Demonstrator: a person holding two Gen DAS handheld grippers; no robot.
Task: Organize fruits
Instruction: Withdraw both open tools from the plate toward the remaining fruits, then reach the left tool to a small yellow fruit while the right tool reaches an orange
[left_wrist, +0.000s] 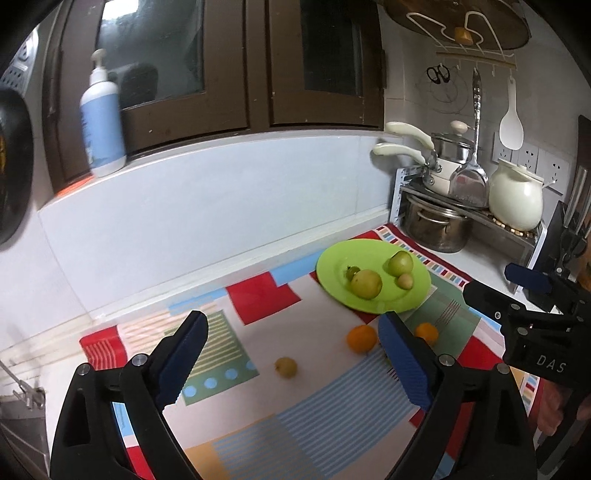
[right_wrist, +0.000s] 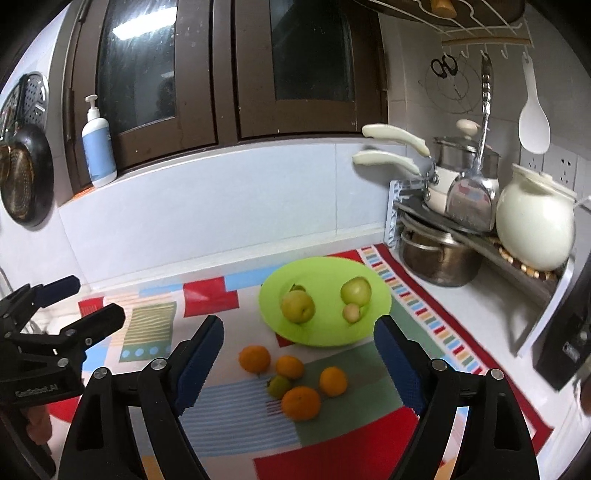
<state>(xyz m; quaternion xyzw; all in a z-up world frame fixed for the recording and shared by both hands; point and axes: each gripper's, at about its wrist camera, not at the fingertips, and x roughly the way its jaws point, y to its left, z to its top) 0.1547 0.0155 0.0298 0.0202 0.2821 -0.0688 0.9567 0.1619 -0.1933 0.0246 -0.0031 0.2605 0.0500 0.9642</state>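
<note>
— What are your hands doing?

— My left gripper has its jaws wide apart, with nothing between the pads. My right gripper is the same: jaws spread, gripping nothing. Both hang above the mat, pointing down at a slant.

— Where's the fruit?

— Ahead of my right gripper sits the green plate with two big green fruits, one on its left and one on its right. A small pale one touches the right one. A small dark green one peeks from behind the left one.

— And off the plate?

— Just past my right fingertips, on the mat, lie four oranges close together around a small greenish fruit. Seen from my left gripper, a small yellow-green fruit lies alone between the fingers, apart from the oranges.

— Anything beyond?

— Pots and a white jar stand far right, past the plate.
</note>
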